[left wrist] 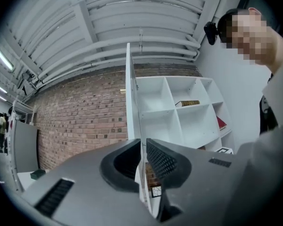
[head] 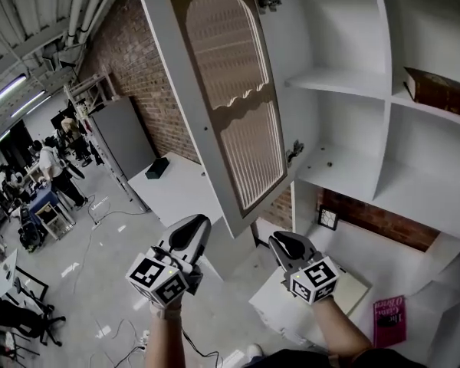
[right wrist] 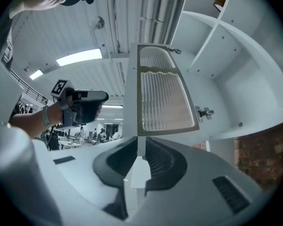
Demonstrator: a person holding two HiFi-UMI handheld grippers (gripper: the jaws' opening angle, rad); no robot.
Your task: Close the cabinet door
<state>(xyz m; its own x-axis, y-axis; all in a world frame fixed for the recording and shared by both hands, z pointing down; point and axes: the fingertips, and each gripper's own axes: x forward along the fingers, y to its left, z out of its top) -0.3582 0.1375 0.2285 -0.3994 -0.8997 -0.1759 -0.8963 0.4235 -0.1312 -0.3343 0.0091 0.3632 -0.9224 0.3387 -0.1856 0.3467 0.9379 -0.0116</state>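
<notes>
At far left, red brick wall (head: 142, 75). Beneath the door's lower corner, left side: left gripper (head: 193, 225), grey with marker cube; jaws all but together, thin slit only, nothing held. Centre: white cabinet door (head: 230, 106), arched ribbed glass panel in brown trim, swung wide open, hinged on the left edge of white open-shelf cabinet (head: 384, 90). Just right of that corner: right gripper (head: 282, 242); jaws together, empty. Upper right compartment: brown book (head: 438, 92), lying flat.
</notes>
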